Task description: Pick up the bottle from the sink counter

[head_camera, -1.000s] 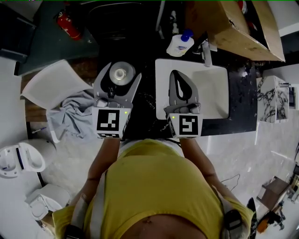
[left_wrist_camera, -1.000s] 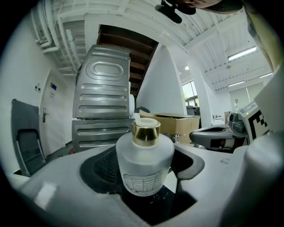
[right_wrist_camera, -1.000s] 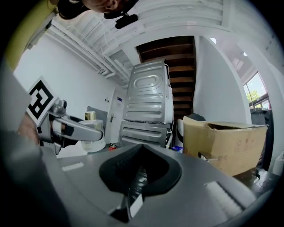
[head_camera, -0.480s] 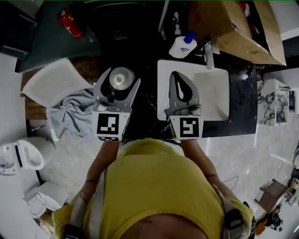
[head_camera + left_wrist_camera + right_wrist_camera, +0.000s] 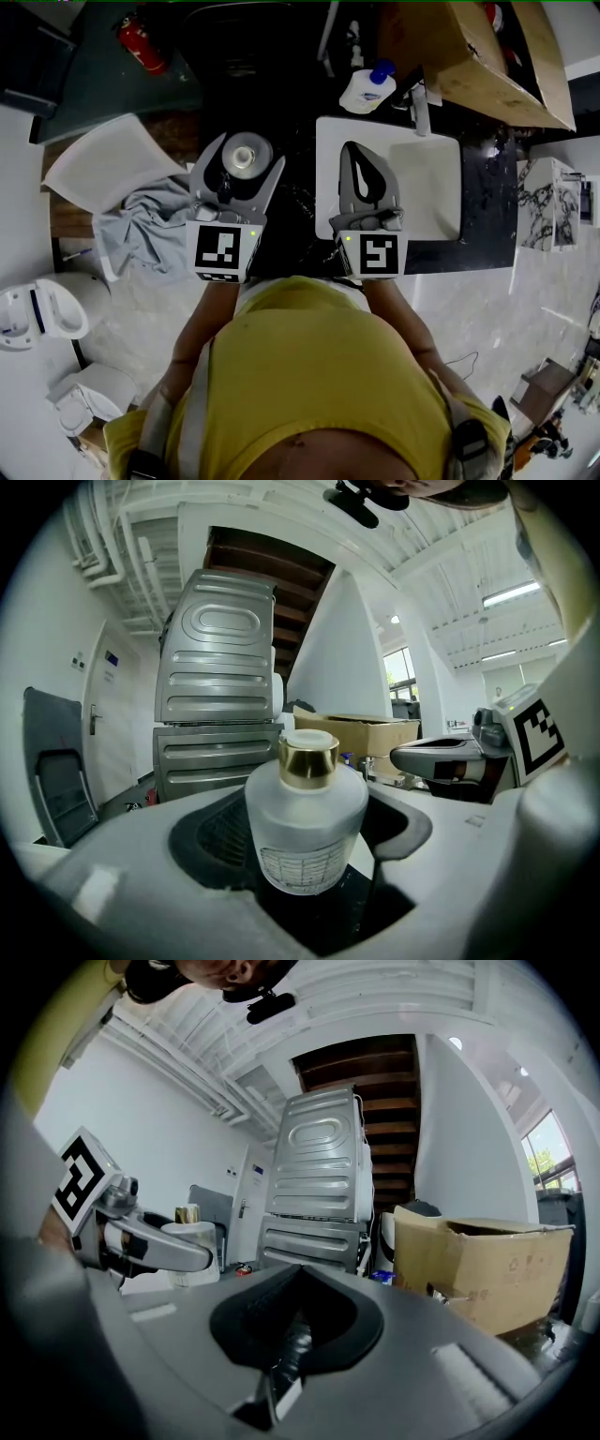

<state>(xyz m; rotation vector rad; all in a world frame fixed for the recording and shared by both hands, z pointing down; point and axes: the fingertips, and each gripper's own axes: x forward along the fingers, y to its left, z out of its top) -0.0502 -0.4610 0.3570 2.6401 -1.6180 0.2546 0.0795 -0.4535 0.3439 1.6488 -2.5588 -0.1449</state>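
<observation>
A frosted round bottle with a gold cap stands upright between the jaws of my left gripper. The black pads lie against both of its sides, so the gripper is shut on it. From above, the bottle shows over the black sink counter. My right gripper hovers over the left part of the white basin. Its jaws are shut with nothing between them, and their tips meet in the right gripper view. The bottle also appears there at the left, partly behind a left jaw.
A white bottle with a blue cap lies at the back of the counter beside the faucet. An open cardboard box stands behind the basin. A grey cloth lies left of the counter, a red fire extinguisher beyond it.
Hardly anything: the head view has shifted slightly. The bottle stays between the left jaws and the right gripper keeps its place.
</observation>
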